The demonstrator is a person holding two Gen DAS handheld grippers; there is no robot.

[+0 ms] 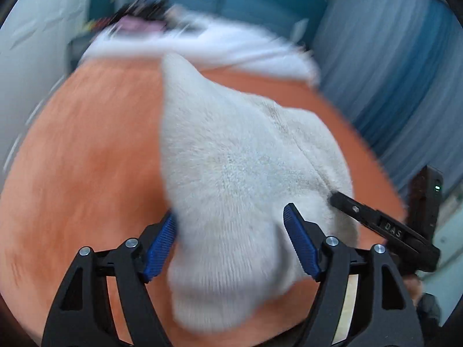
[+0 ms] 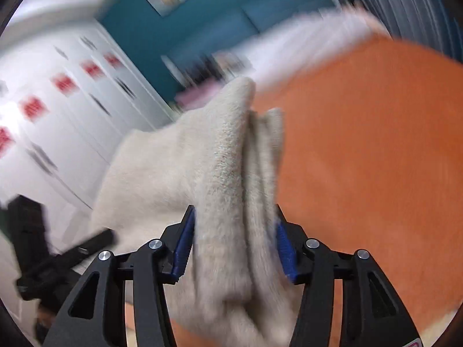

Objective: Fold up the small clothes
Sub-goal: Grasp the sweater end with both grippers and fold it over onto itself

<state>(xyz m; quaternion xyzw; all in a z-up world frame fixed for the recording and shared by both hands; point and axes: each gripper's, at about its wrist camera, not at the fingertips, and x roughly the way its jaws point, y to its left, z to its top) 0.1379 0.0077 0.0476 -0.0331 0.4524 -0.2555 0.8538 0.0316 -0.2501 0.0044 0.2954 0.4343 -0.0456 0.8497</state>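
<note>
Orange felt-like cloth covering the desk (image 1: pixel 86 150): broad, flat, the working ground for the fold. White sheet or bedding (image 1: pixel 202 46) beyond its far edge, blurred; blue curtain (image 1: pixel 405 72) and teal wall behind; white cabinet doors with red marks (image 2: pixel 63 84) to one side; some dark and pink items far off, too smeared to name. Small cream fleecy garment (image 1: pixel 246 159): lies partly on the orange cloth, its near end bunched and raised between both tools, doubled into upright folds in the right wrist view. Left tool (image 1: pixel 231 245): jaws wide, left pad against the cloth's edge, right pad clear of it; no grip. Right tool (image 2: pixel 234 248): jaws part open, fleece filling the gap; whether its pads press, I cannot tell. Step judged: release of a fold. Next calls for drawing both tools back clear without dragging the pile. Obstruction: none but the loose fleece itself, liable to snag on the ribbed blue pads (image 1: pixel 301 245).
</note>
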